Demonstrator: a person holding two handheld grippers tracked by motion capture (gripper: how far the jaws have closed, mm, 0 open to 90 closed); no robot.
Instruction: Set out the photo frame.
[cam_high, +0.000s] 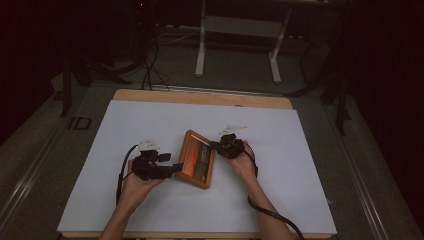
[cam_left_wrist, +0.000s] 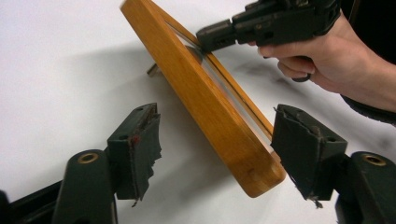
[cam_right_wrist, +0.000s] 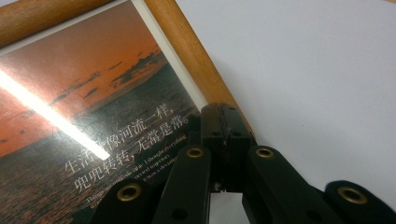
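Hand-held grippers flanked a wooden picture frame (cam_high: 196, 159) on the worktop (cam_high: 150, 120). Left hand-held gripper (cam_left_wrist: 215, 149) gaped around its corner; the right hand-held gripper (cam_right_wrist: 226, 135) pinched its rail. Rigid, probably glazed and breakable: wood edges looked safest.

Overhead view; two close frame (cam_high: 197, 159) views

Picture frame (cam_high: 197, 159) mid-table (cam_high: 150, 120), left gripper (cam_high: 176, 169) left, right gripper (cam_high: 214, 145) right
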